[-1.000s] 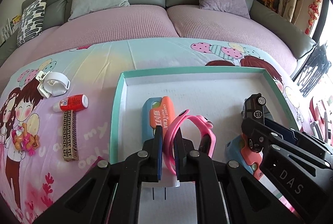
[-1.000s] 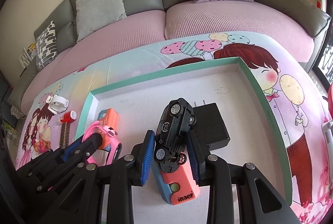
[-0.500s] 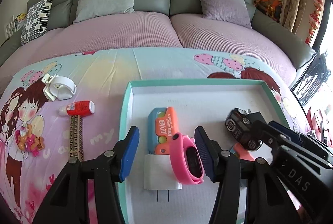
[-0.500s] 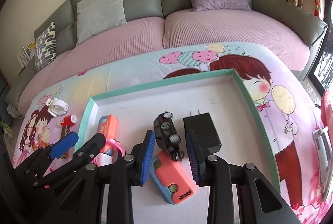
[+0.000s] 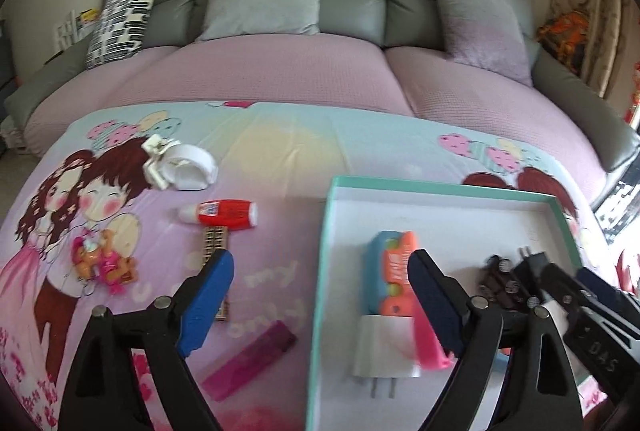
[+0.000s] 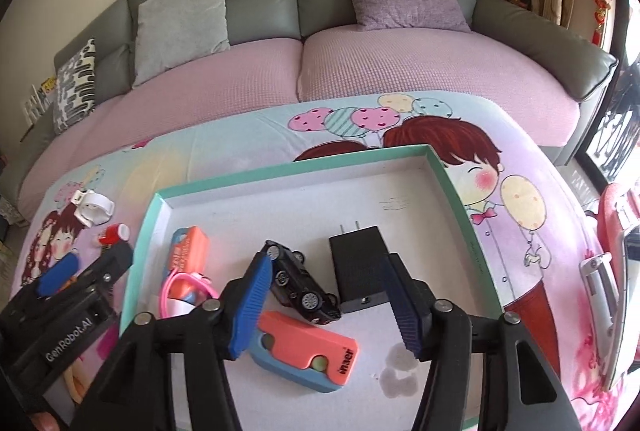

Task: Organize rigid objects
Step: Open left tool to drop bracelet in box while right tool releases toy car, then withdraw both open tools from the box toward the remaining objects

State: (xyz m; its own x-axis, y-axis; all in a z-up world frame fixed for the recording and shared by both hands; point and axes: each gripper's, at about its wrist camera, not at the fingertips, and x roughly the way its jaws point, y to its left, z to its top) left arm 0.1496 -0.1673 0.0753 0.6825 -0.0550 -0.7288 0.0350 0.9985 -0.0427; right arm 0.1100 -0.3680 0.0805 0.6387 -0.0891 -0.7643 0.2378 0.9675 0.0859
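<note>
A teal-rimmed white tray (image 5: 320,251) (image 6: 144,243) lies on the cartoon-print cloth. In it are a pink watch (image 6: 176,291) (image 5: 428,347), a white charger (image 5: 380,351), an orange-blue box (image 5: 394,271) (image 6: 188,251), a black toy car (image 6: 300,287) (image 5: 498,283), a black charger (image 6: 360,279) and a second orange-blue box (image 6: 308,351). My left gripper (image 5: 320,303) is open and empty over the tray's left rim. My right gripper (image 6: 326,305) is open and empty above the car.
Left of the tray on the cloth lie a white band holder (image 5: 180,167), a red-white bottle (image 5: 224,213), a patterned stick (image 5: 216,251), a magenta lighter (image 5: 248,363) and a small orange-pink toy (image 5: 104,263). A grey sofa (image 5: 280,31) with pillows stands behind.
My left gripper let go of the pink watch, opened wide and shifted left. My right gripper released the black toy car into the tray, opened and drew back.
</note>
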